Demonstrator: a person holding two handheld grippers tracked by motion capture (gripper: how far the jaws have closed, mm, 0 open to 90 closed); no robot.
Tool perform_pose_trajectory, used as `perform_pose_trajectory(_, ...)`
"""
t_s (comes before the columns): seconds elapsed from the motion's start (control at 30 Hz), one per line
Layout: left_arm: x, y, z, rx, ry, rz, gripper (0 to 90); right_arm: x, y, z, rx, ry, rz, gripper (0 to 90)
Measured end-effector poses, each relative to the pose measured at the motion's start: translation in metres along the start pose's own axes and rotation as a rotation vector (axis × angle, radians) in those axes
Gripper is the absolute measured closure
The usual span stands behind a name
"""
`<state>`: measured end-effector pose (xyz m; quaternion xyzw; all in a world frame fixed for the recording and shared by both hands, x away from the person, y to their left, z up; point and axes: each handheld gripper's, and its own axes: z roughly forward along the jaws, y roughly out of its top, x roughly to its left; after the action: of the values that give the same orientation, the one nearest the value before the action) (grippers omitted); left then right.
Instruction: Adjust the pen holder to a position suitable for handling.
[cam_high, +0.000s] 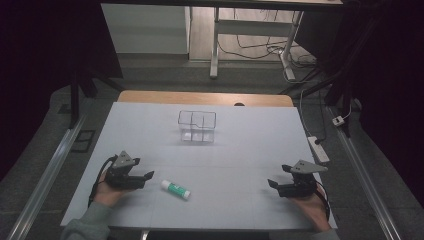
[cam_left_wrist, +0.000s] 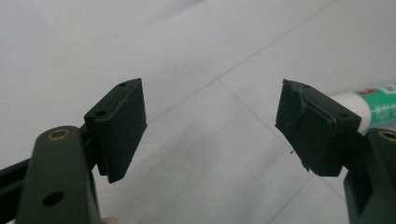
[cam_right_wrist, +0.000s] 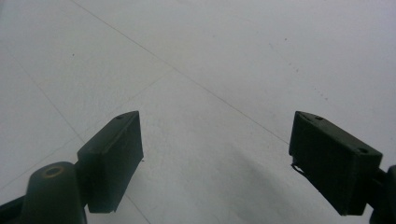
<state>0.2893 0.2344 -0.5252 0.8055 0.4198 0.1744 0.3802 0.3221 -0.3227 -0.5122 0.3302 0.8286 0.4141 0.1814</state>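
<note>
A white glue stick with a green label (cam_high: 175, 190) lies on its side on the white table (cam_high: 235, 150), near the front left. My left gripper (cam_high: 148, 176) rests just left of it, jaws open and empty, pointing right. In the left gripper view the glue stick (cam_left_wrist: 373, 103) pokes out behind the right jaw, with my left gripper (cam_left_wrist: 210, 130) open over bare table. My right gripper (cam_high: 270, 183) sits at the front right, pointing left, its jaws wide apart. The right gripper view has my right gripper (cam_right_wrist: 215, 161) open above the plain surface.
A clear plastic box with inner dividers (cam_high: 197, 125) stands at the middle back of the table. A power strip (cam_high: 318, 148) and cables lie on the floor past the right edge. Desk legs (cam_high: 215, 45) stand beyond the far edge.
</note>
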Motion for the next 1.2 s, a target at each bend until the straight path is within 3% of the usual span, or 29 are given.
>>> perform_pose_trajectory(0.8, 0.015, 0.04, 0.022, 0.009, 0.01, -0.006, 27.4, 0.0, 0.0, 0.0, -0.011, 0.007, 0.004, 17.7)
perform_pose_trajectory(1.2, 0.019, 0.058, 0.035, 0.016, 0.002, 0.019, 29.1, 0.0, 0.0, -0.001, -0.009, -0.001, 0.001, 17.9)
